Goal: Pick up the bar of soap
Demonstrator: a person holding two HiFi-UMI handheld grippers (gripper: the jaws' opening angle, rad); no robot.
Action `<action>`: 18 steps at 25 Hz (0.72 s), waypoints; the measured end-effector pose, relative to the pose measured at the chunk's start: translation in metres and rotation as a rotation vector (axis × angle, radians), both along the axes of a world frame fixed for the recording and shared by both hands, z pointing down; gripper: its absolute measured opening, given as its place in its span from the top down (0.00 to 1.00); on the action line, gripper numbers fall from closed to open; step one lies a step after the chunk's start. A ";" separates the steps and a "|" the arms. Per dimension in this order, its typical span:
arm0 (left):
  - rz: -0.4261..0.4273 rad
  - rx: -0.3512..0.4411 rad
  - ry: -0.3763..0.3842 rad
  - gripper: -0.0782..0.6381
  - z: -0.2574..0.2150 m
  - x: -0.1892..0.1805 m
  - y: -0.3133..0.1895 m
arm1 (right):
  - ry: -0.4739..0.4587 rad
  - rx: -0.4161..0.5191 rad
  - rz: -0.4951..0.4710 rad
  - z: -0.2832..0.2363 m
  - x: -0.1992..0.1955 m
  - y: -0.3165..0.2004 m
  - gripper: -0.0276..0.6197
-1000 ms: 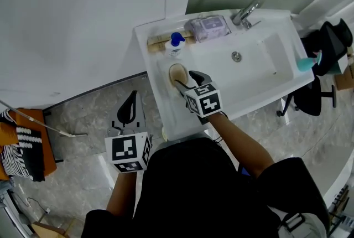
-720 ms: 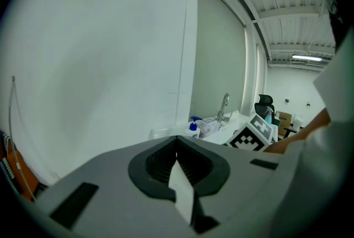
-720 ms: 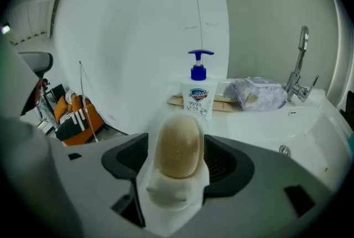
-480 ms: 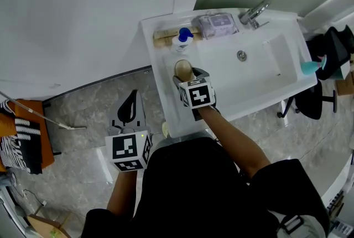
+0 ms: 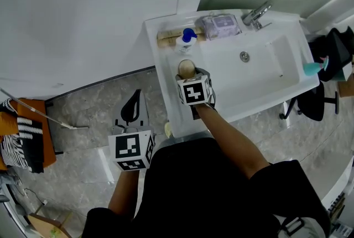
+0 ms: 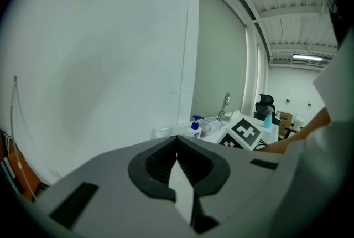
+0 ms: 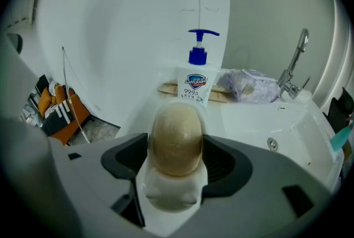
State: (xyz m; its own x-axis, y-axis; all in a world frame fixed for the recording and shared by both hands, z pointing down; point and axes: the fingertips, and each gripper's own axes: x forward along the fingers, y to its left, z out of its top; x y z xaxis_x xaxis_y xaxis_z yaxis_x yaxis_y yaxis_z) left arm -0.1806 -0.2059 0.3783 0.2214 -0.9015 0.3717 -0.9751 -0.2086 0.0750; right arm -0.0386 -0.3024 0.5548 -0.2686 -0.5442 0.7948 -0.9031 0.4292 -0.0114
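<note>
0 parts of the lift look done: the bar of soap (image 7: 177, 132) lies on its white dish (image 7: 170, 195) on the sink's (image 5: 260, 79) ledge. The right gripper (image 7: 176, 154) has just been opening its jaws; they stand wide on either side of the bar, not clamped. Closing and raising remain. The left gripper (image 6: 177, 169), jaws together and empty, hangs away from the sink. A pump bottle (image 7: 196, 81) and a wrapped packet (image 7: 251, 85) sit on the sink's rear ledge, and neither seems to block the grab.

Bright, even light; fisheye corners black; foreground seemingly soft.
</note>
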 end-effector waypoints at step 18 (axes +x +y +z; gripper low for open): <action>0.030 0.008 -0.001 0.88 -0.002 0.003 -0.002 | -0.004 0.050 -0.018 -0.005 0.002 -0.001 0.54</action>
State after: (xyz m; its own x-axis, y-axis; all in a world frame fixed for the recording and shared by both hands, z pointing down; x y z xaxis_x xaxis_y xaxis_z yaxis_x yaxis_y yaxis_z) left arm -0.1775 -0.2080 0.3759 0.2481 -0.8975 0.3645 -0.9685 -0.2386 0.0717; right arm -0.0369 -0.3034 0.5500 -0.2817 -0.5781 0.7658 -0.8951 0.4458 0.0073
